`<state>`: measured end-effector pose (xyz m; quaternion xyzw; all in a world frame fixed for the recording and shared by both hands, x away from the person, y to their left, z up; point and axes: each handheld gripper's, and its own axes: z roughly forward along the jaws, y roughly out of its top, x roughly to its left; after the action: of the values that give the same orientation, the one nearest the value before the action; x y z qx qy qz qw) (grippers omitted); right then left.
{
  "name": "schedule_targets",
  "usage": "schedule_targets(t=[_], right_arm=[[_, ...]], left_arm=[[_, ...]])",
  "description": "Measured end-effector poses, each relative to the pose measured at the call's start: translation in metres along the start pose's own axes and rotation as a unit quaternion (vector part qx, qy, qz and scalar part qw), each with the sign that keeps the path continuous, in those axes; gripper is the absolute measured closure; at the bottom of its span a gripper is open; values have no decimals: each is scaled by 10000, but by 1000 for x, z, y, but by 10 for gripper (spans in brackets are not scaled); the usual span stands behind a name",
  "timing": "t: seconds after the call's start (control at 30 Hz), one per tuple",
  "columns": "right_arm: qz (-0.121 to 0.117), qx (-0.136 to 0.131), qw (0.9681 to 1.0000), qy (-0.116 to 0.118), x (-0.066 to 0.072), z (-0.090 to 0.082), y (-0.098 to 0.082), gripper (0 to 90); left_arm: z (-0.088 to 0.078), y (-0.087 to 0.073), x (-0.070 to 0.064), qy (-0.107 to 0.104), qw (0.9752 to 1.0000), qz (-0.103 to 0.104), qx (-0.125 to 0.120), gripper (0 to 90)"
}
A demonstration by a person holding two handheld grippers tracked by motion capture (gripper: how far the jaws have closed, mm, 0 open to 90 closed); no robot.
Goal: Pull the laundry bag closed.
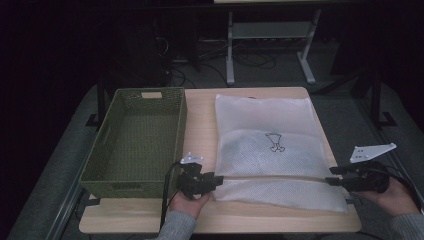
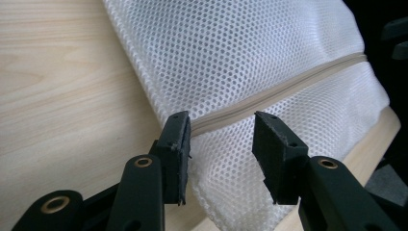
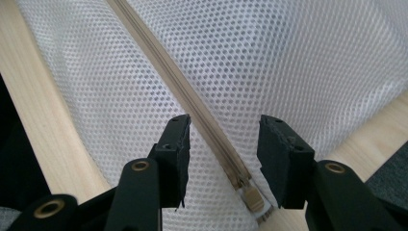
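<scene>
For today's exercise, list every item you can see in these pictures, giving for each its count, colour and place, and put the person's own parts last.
Mesh bag: one, white, right half of the table.
Zip: one, beige, across the bag's near end; its pull at the right end.
Basket: one, green woven, left of the bag.
Table: one, light wood, under both.
Desk frame: one, grey, behind on the floor.
Left gripper: one, black, open at the zip's left end.
Right gripper: one, black, open at the zip's right end.
Hands: two, near edge.
</scene>
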<state>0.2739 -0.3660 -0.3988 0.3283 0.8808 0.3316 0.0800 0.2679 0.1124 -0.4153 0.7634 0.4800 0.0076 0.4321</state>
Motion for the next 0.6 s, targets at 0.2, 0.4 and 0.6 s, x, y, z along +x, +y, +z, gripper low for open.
schedule_targets(t=[0.2, 0.4, 0.6], right_arm=[[-50, -87, 9999, 25, 6, 1, 5, 523], [-107, -114, 9998, 95, 14, 7, 10, 508], [-177, -154, 9996, 162, 20, 12, 15, 497]], left_arm=[[-1, -1, 2, -180, 9998, 56, -77, 558], [-1, -3, 2, -321, 9994, 98, -109, 544], [-2, -5, 1, -437, 9988, 165, -136, 536]])
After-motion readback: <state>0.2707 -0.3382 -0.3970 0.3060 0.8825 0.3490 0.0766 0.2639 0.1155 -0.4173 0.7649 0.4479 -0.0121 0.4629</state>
